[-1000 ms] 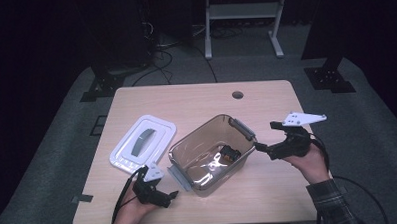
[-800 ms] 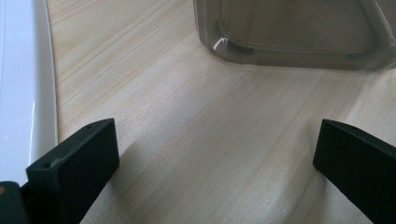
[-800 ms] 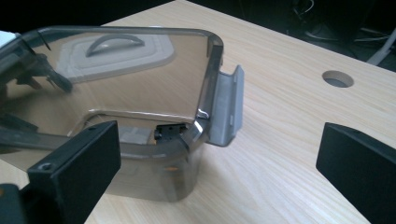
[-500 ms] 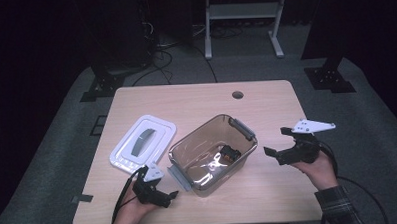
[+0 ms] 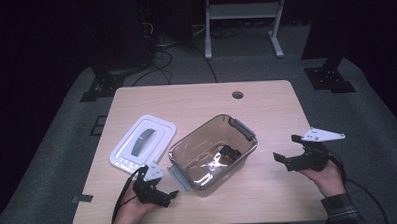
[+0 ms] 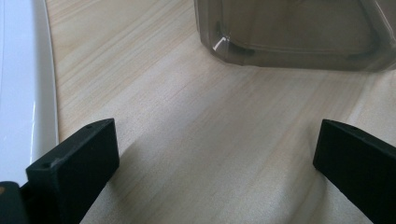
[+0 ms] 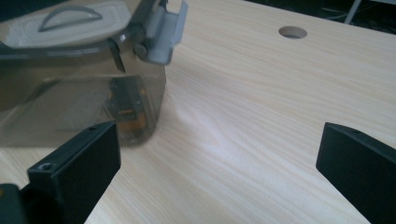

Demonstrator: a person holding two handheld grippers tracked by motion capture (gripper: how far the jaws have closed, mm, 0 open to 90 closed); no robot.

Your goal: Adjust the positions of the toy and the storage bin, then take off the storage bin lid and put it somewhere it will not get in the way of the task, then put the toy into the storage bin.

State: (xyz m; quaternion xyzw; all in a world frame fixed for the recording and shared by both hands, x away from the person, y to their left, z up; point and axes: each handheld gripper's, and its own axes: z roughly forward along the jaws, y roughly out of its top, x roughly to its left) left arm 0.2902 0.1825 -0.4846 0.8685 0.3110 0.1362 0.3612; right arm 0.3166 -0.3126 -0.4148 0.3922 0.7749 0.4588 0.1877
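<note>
From the high view, a clear box (image 5: 213, 154) sits open near the middle of the table (image 5: 266, 104), turned at an angle, with a small dark thing (image 5: 230, 152) and some crumpled clear wrap inside. Its white lid (image 5: 143, 145) lies flat just beside it, toward the left edge. The left claw (image 5: 169, 195) rests near the front edge, close to the box's near corner; the right claw (image 5: 279, 159) hovers by the right edge, apart from the box. Both are empty. My guess is that the box is loaded and closing it comes next — a reach to the lid, then setting it squarely on the rim.

In the left gripper view the jaws stand wide apart over bare wood, nothing between them; the lid's white rim (image 6: 21, 88) runs along the left and the box's lower wall (image 6: 299, 37) lies ahead.

In the right gripper view the jaws are likewise spread wide and empty; the box (image 7: 79, 93) with its grey latch (image 7: 161, 30) is ahead to the left, and a round hole (image 7: 293, 32) shows in the table beyond.

No brand, label or writing can be read anywhere.
</note>
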